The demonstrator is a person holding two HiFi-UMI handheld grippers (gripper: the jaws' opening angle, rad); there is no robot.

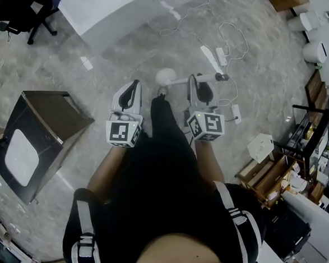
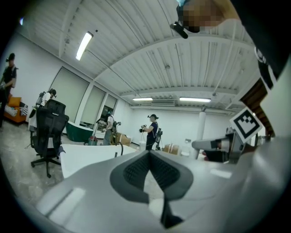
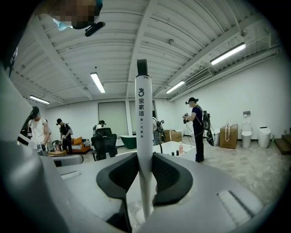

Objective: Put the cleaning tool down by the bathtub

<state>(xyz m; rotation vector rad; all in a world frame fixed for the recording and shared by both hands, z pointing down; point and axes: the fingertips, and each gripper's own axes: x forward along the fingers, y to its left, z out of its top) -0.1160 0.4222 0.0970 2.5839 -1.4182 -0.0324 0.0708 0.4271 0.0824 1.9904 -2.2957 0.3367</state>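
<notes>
The cleaning tool is a white stick with black print; its handle (image 3: 143, 136) stands upright between the pads of my right gripper (image 3: 144, 157), which is shut on it. In the head view the tool (image 1: 175, 80) lies crosswise, its round white head at the left, with my right gripper (image 1: 197, 85) clamped on the shaft. My left gripper (image 1: 129, 90) is held beside it, about level, and holds nothing. Its jaw tips meet in the left gripper view (image 2: 150, 154). The white bathtub (image 1: 128, 7) stands ahead on the marble floor, also in the left gripper view (image 2: 91, 155).
A dark wooden box (image 1: 38, 137) with a white panel lies on the floor at the left. A power strip with white cables (image 1: 214, 56) lies just past the tool. An office chair (image 1: 30, 19) stands far left. Shelves and boxes (image 1: 290, 164) crowd the right. Other people (image 3: 198, 127) stand around.
</notes>
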